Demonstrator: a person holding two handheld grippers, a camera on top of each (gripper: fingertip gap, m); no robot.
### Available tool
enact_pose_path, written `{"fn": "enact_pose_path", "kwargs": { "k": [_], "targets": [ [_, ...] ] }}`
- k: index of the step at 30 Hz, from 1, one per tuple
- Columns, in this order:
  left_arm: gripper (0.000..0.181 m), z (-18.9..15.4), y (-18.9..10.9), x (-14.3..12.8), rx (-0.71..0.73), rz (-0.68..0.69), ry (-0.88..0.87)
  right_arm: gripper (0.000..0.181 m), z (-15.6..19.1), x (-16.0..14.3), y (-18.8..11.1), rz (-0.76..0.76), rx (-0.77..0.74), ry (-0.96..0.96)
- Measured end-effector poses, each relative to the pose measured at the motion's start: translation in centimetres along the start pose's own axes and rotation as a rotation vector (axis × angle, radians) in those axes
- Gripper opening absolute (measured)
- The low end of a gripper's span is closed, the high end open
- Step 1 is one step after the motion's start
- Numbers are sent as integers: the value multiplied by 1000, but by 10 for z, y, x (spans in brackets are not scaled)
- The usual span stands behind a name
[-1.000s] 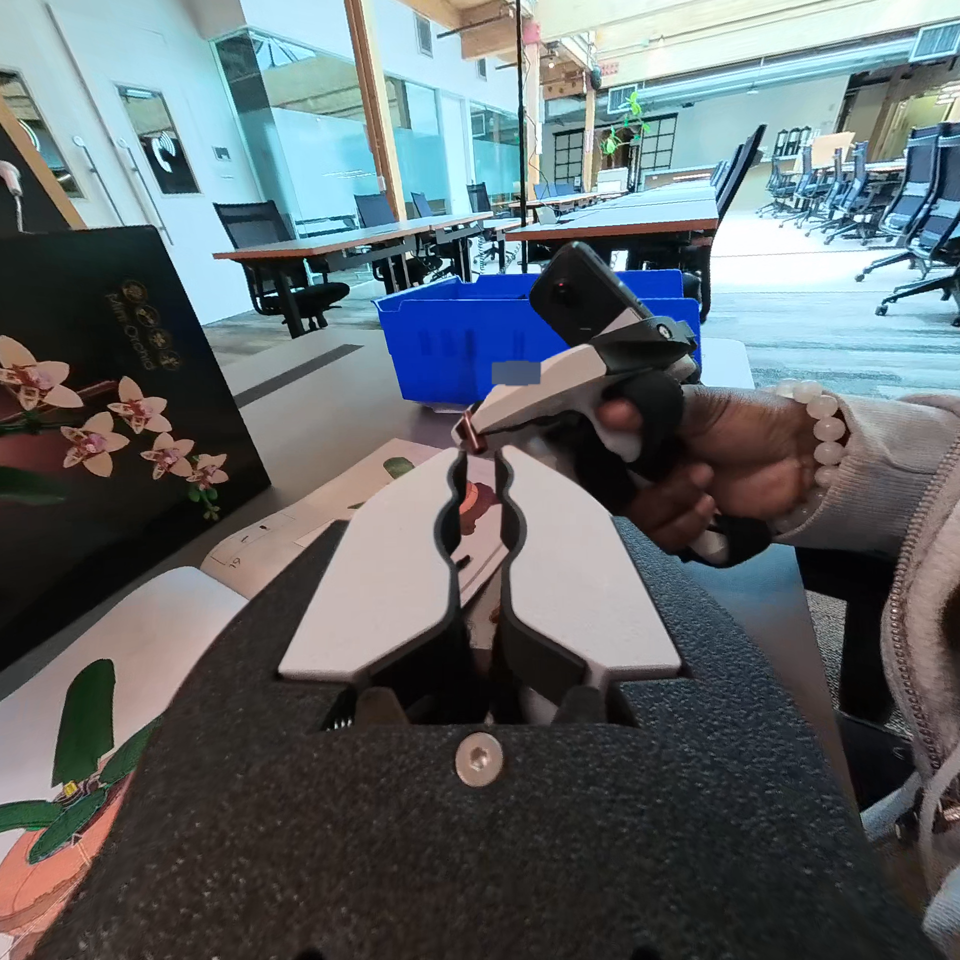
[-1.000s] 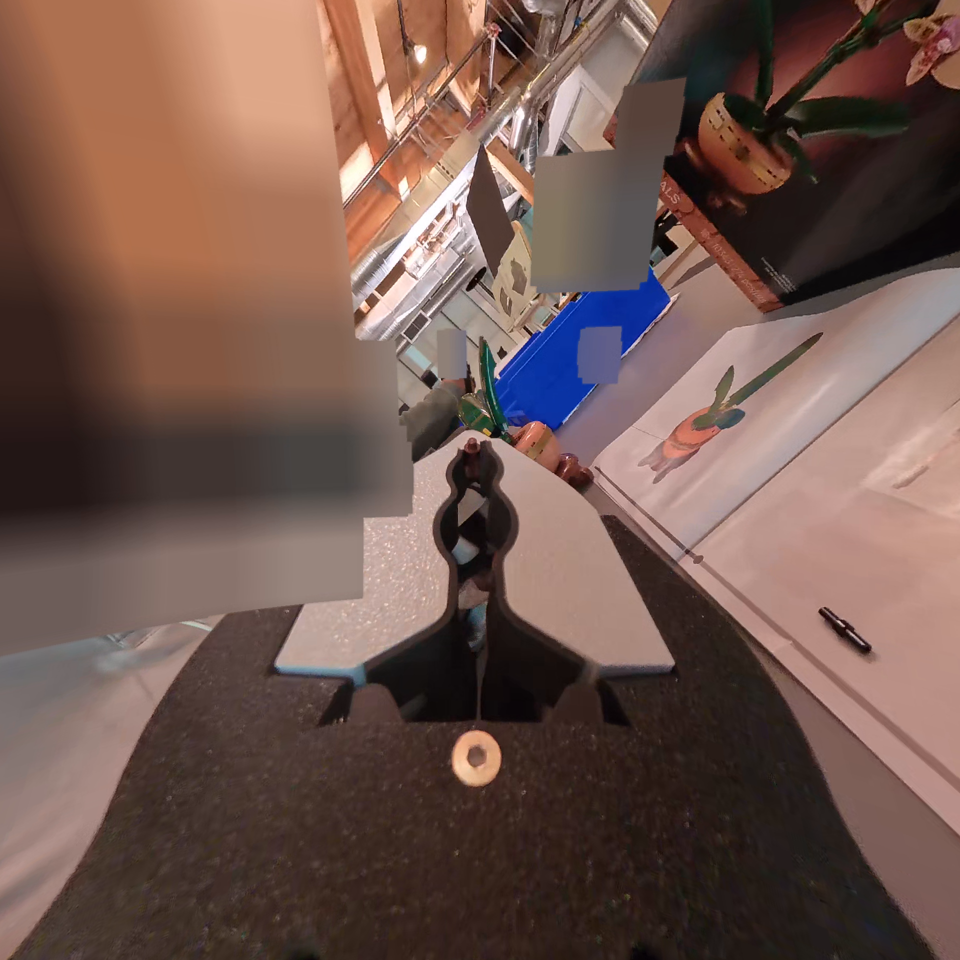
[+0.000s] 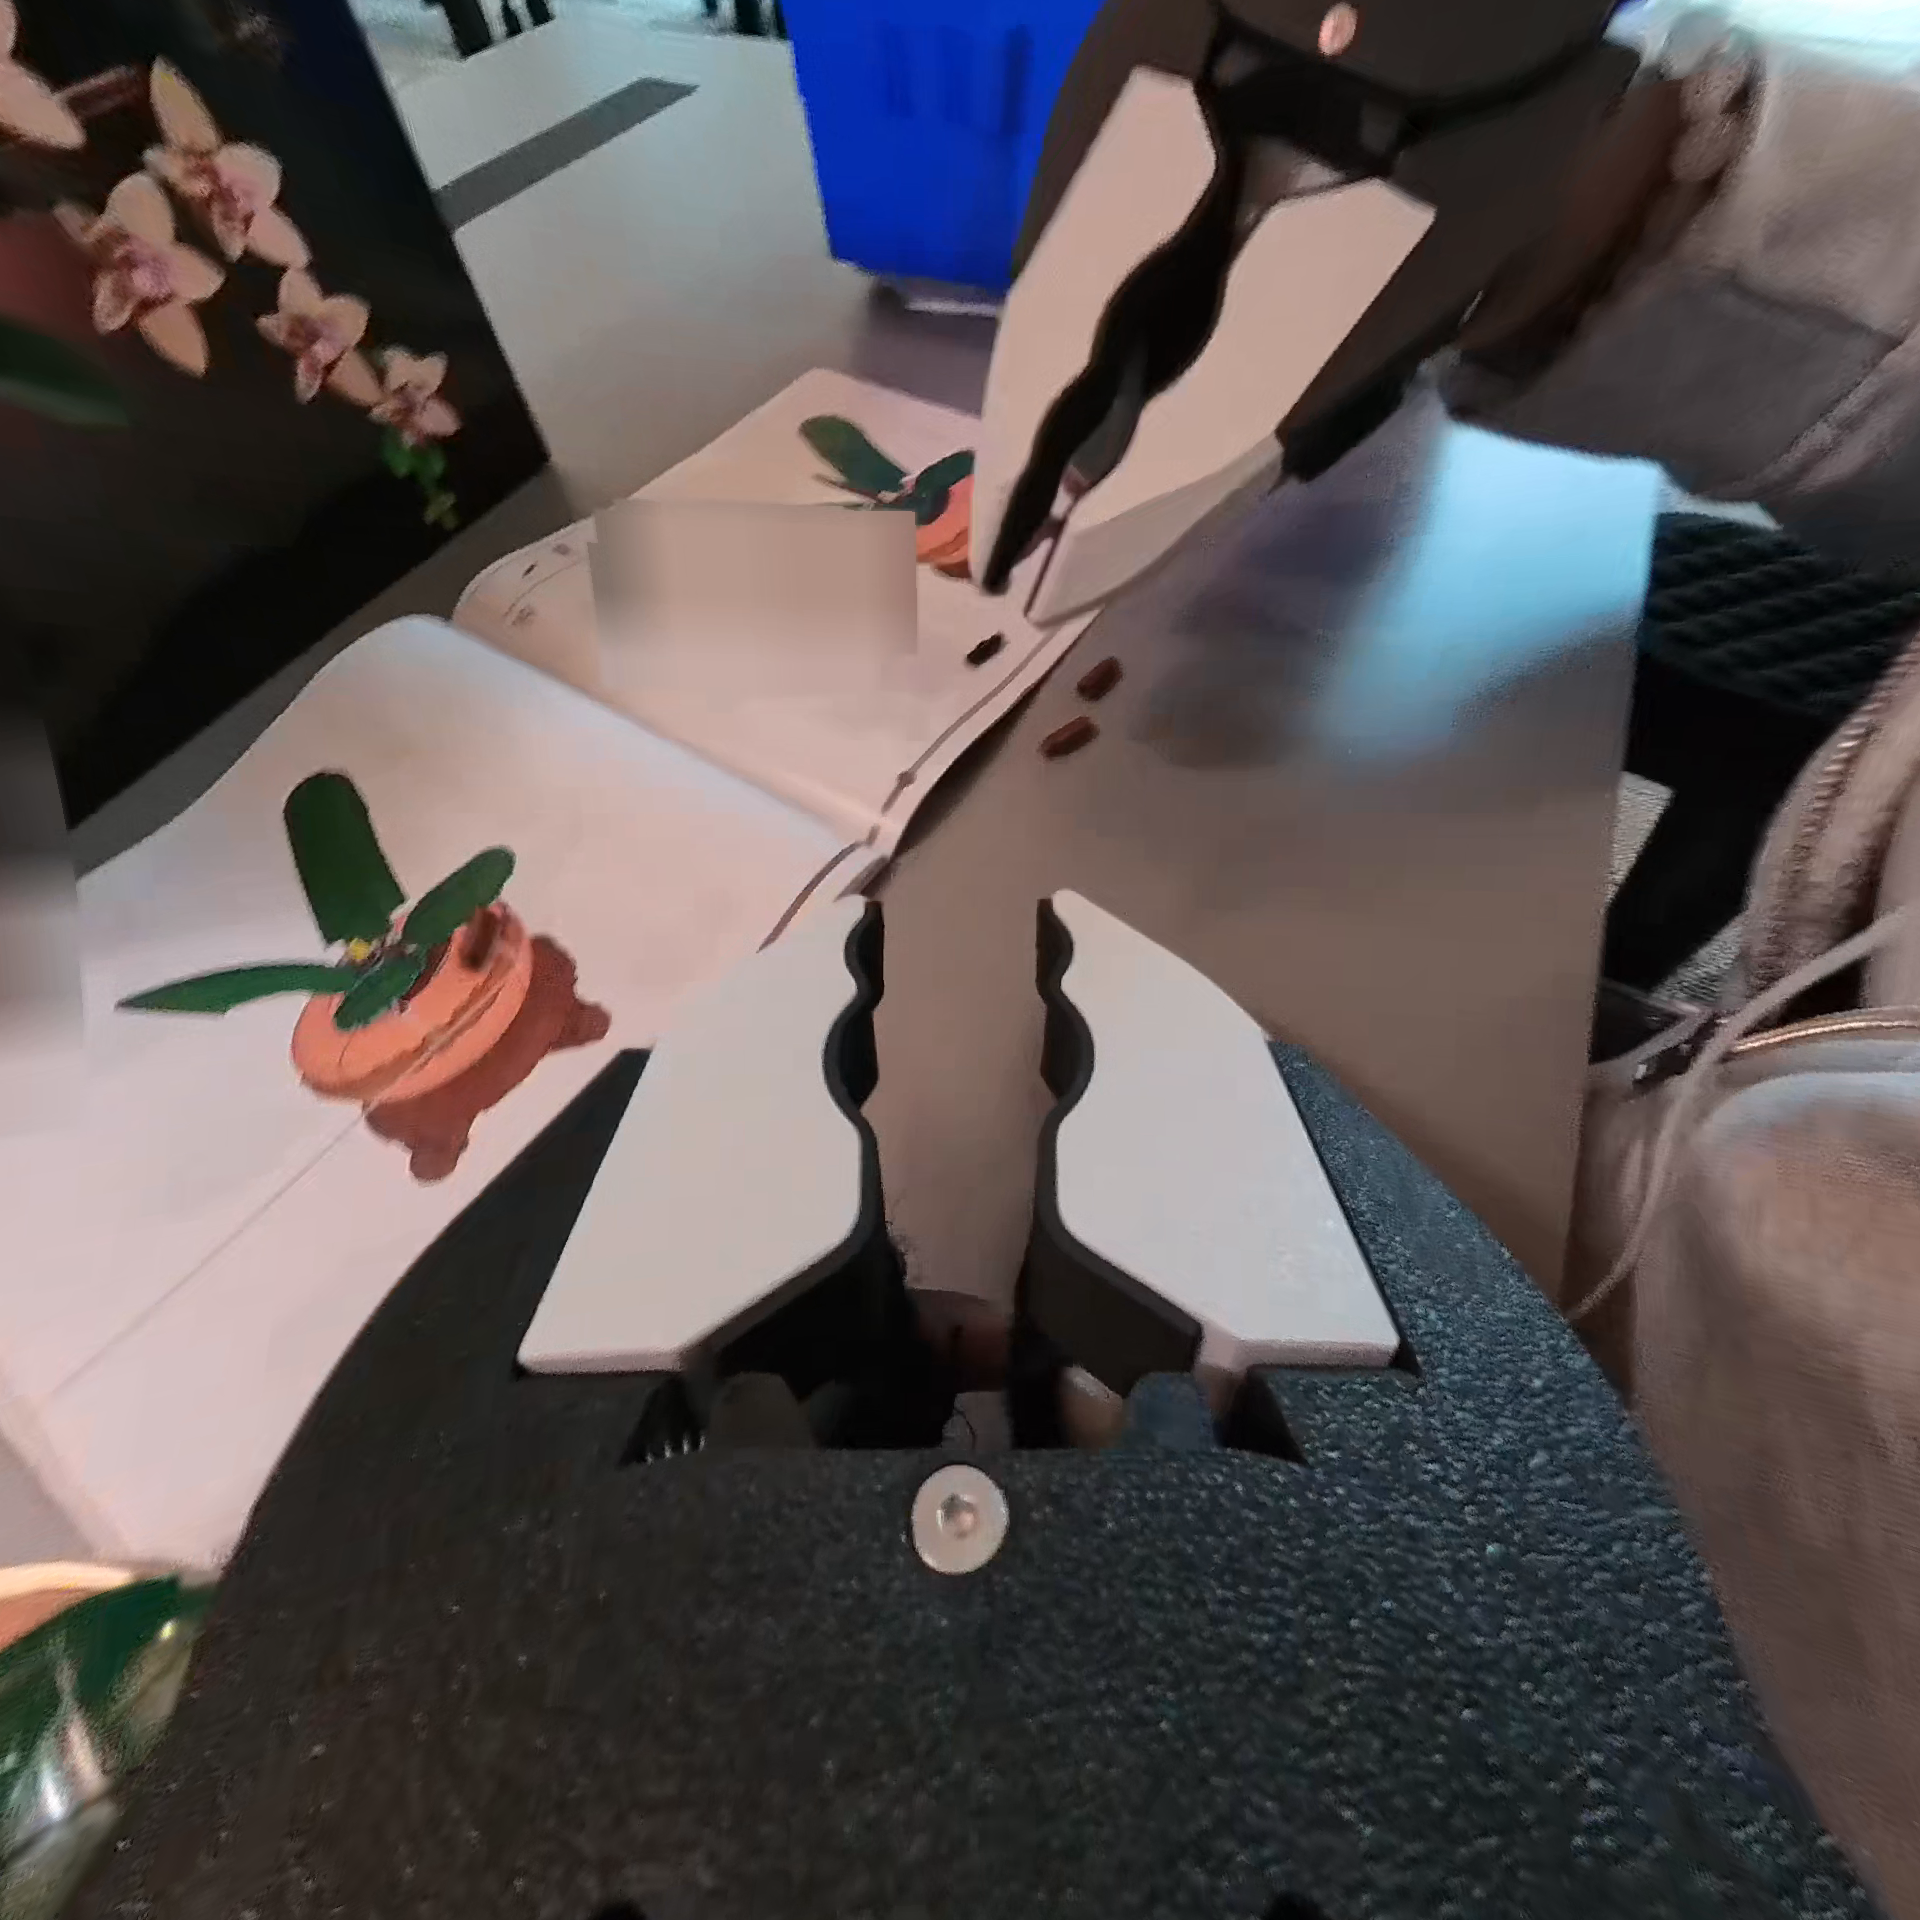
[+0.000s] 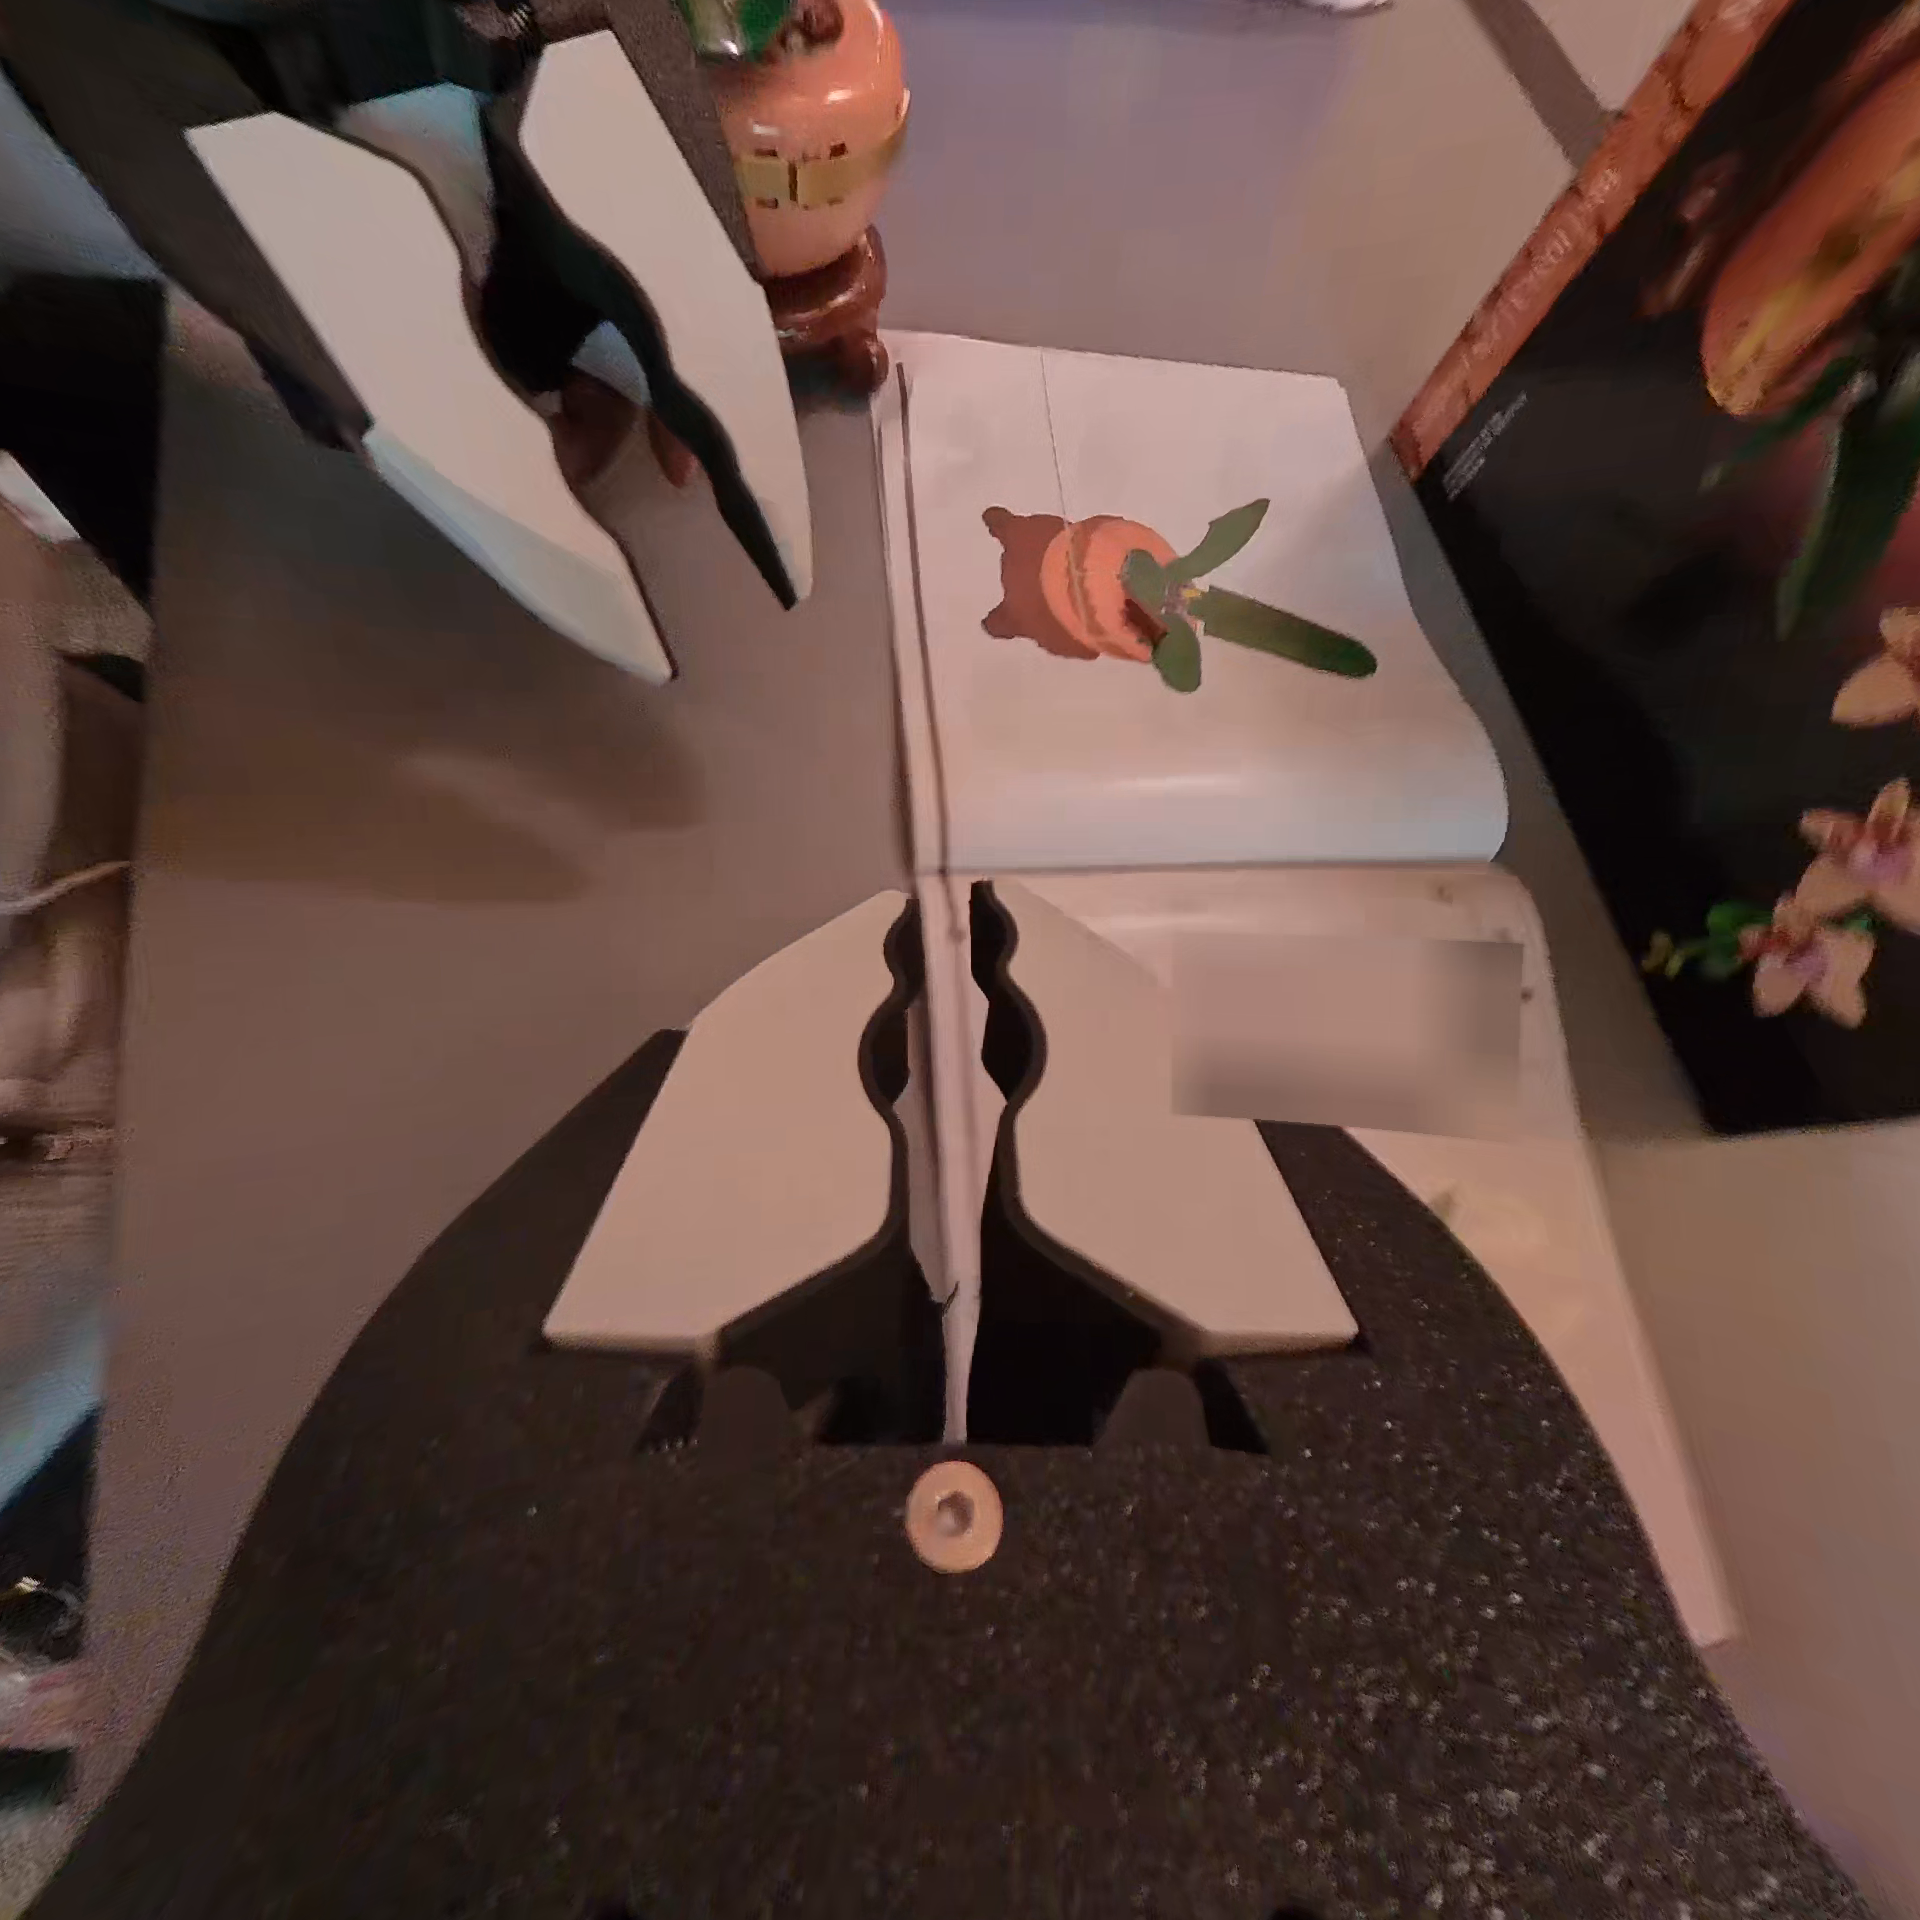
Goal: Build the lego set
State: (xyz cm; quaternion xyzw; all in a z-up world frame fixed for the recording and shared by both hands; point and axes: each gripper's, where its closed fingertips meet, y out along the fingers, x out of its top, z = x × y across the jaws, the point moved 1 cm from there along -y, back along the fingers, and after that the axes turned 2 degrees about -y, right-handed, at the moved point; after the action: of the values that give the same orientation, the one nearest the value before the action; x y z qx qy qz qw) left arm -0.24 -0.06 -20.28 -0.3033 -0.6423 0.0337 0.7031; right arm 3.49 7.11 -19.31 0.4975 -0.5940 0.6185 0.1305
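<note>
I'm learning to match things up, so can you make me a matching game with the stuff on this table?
Things:
1. left gripper
2. small brown pieces
3. Lego flower pot
4. set box

Descriptions:
A. stands upright beside the instruction booklet
B. open, holding nothing
C. lie loose on the grey table
D. orange, on a dark brown foot

Pairs: 1-B, 2-C, 3-D, 4-A

Orange pot (image 4: 821,156) on brown base, white booklet (image 3: 582,748), black flowered box (image 4: 1714,727).
</note>
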Motion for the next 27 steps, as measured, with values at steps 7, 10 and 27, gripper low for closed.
{"fn": "enact_pose_path", "kwargs": {
  "k": [7, 10, 27],
  "targets": [
    [26, -5, 3, -6, 22, -35, -13, 16, -76, 42, 96, 284, 163, -266],
    [26, -10, 1, -2, 20, -71, 6, 11, -107, 53, 129, 388, 114, -311],
    [26, -11, -20, 8, 40, -225, -8, 13, -156, 65, 162, 276, -204, -174]
  ]
}}
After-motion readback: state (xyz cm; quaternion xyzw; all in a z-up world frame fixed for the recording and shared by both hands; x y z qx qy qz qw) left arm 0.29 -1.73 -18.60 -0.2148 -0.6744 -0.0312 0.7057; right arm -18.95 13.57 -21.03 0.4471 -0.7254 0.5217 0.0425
